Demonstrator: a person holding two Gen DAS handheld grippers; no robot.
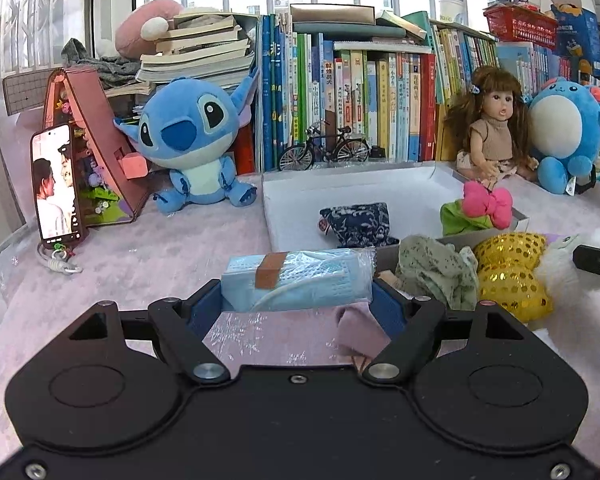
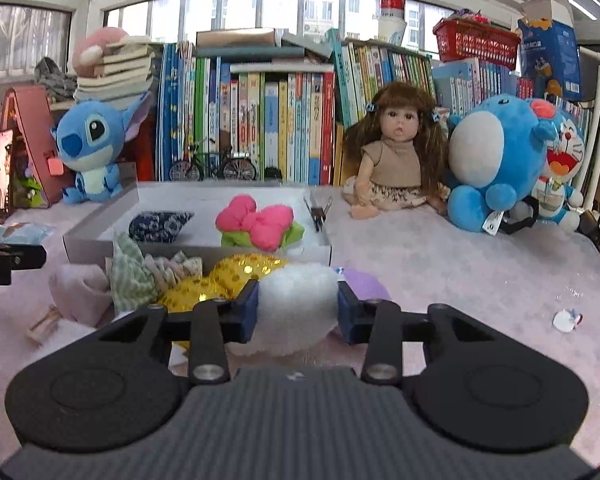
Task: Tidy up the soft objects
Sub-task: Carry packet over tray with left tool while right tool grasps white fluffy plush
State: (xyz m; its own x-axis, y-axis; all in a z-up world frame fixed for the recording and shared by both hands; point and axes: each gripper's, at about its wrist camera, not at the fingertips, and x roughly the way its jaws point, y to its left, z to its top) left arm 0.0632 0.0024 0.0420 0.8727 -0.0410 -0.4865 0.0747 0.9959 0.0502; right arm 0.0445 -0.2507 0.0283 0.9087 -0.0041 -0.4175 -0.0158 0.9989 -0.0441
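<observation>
From the left wrist we see our left hand-held gripper [image 1: 298,304] spread fairly wide, its blue pads pressed on both ends of a plastic-wrapped pack of blue face masks [image 1: 298,282] held just above the pink-covered bench [image 1: 140,264]; the right wrist view catches only a corner of that pack at its far left edge. From the right wrist we see our right hand-held gripper [image 2: 298,312] with its pads squeezing a fluffy white plush [image 2: 296,304], which shows in the left view only as a white tuft at the right edge. The gold sequined toy [image 2: 228,280] lies just beside the plush on the bench, touching a green patterned cloth [image 2: 130,276] and a pink folded cloth [image 2: 80,292]. Behind this heap stands the shallow white box [image 2: 100,248], holding a dark blue floral pouch [image 2: 160,226] and a pink bow with green cloth [image 2: 256,226]. The purple thing behind the plush is mostly hidden, so we cannot tell what it is. Only the left view shows the phone [image 1: 56,188] whole, leaning on a pink house model. Along the back, before the row of books [image 2: 260,120], sit a blue Stitch plush [image 1: 192,148], a toy bicycle [image 1: 324,152], a doll [image 2: 396,156] and a round blue plush [image 2: 496,164].
</observation>
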